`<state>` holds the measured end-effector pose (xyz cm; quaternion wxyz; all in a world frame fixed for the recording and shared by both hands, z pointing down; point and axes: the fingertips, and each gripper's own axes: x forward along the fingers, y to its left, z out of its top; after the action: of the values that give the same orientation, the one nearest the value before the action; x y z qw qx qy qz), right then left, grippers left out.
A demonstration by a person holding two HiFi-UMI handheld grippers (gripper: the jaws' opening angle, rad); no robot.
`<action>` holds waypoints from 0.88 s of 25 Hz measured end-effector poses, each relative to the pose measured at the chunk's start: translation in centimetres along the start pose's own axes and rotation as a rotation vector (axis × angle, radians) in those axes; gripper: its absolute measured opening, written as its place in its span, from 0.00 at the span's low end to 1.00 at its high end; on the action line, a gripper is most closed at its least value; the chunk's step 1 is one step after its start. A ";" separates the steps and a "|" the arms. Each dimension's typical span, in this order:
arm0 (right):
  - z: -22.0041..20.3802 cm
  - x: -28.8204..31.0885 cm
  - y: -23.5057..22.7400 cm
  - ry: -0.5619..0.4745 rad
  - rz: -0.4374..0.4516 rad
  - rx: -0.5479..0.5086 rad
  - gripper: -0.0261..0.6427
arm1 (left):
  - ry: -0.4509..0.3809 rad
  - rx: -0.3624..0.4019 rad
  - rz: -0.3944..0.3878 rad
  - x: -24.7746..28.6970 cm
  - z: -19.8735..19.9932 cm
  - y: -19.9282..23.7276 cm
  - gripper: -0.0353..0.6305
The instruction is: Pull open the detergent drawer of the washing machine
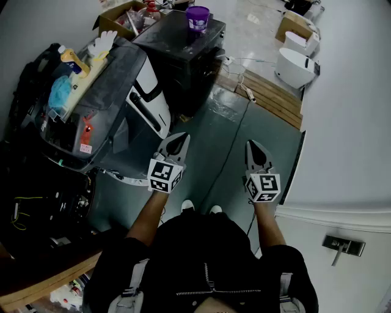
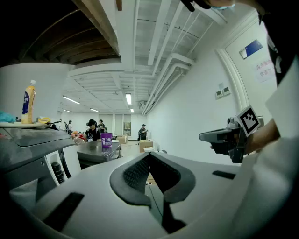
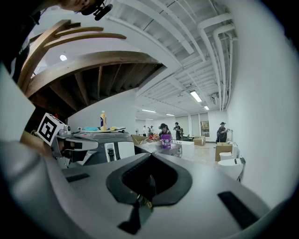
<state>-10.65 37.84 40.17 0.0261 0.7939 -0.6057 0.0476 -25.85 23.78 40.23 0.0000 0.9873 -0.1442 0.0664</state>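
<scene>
The washing machine (image 1: 116, 85), with a grey top and a white front panel (image 1: 153, 101), stands to the left ahead of me. It also shows in the left gripper view (image 2: 46, 154) and the right gripper view (image 3: 100, 140). I cannot tell its detergent drawer apart from here. My left gripper (image 1: 181, 137) hangs in the air over the floor, to the right of the machine's front and short of it, jaws together (image 2: 150, 154) and empty. My right gripper (image 1: 252, 144) hangs beside it, jaws together (image 3: 150, 155) with nothing between them.
A yellow bottle (image 1: 74, 61), blue cloth and gloves lie on the machine's top. A black unit (image 1: 183, 49) with a purple cup (image 1: 197, 17) stands behind it. Wooden boards (image 1: 272, 95) and white tubs (image 1: 296, 64) lie far right. A door with a handle (image 1: 342, 244) is at my right.
</scene>
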 end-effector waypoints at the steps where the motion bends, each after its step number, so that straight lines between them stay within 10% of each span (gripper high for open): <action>1: 0.1 0.0 0.1 -0.005 0.005 0.006 0.05 | -0.002 0.001 -0.009 -0.1 0.1 -0.1 0.08; 22: -1.2 1.7 2.7 0.029 -0.010 0.054 0.05 | 0.000 -0.034 -0.075 -0.4 -1.2 2.8 0.08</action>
<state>-12.84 35.60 41.50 0.0137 0.7966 -0.5997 0.0754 -27.22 21.20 41.29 0.0193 0.9919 -0.1082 0.0641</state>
